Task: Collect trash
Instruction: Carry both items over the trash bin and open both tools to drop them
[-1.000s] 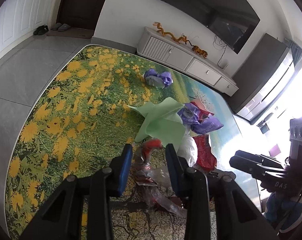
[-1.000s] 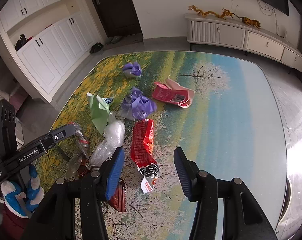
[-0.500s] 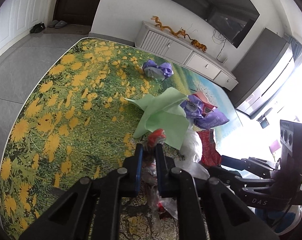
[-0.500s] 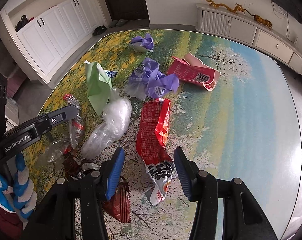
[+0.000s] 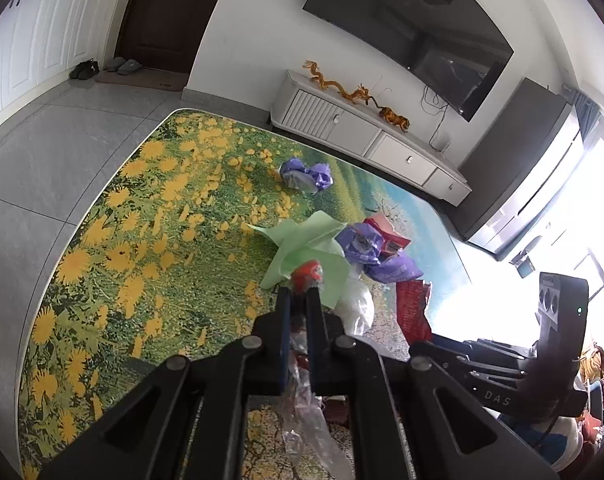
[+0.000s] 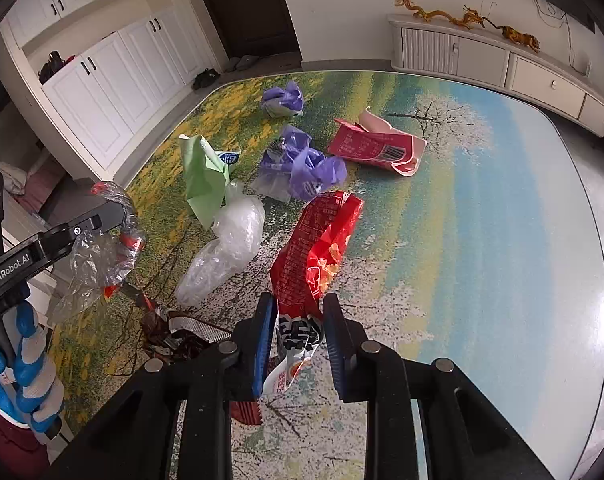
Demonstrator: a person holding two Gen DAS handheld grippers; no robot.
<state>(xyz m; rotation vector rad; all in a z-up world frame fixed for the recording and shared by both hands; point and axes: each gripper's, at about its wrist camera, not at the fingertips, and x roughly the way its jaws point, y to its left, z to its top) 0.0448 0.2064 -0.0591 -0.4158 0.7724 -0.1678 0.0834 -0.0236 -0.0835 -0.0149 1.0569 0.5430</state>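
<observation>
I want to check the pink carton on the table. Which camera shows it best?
The right wrist view: the pink carton lies whole and unobstructed, barcode visible. In the left wrist view only its red edge peeks from behind the purple bag.

Tabletop [image 6: 501, 208]: printed landscape, yellow flowers on green, blue sky, white tree. Snack bag [image 6: 313, 248]: red, black-and-white end. Carton [image 6: 375, 146]: red and pink, barcode. Paper [image 6: 204, 178]: pale green. Bags [image 6: 302, 168]: purple. Wrapper [image 6: 102, 252]: clear, red bits. Glove [image 6: 26, 376]: blue and white.
</observation>
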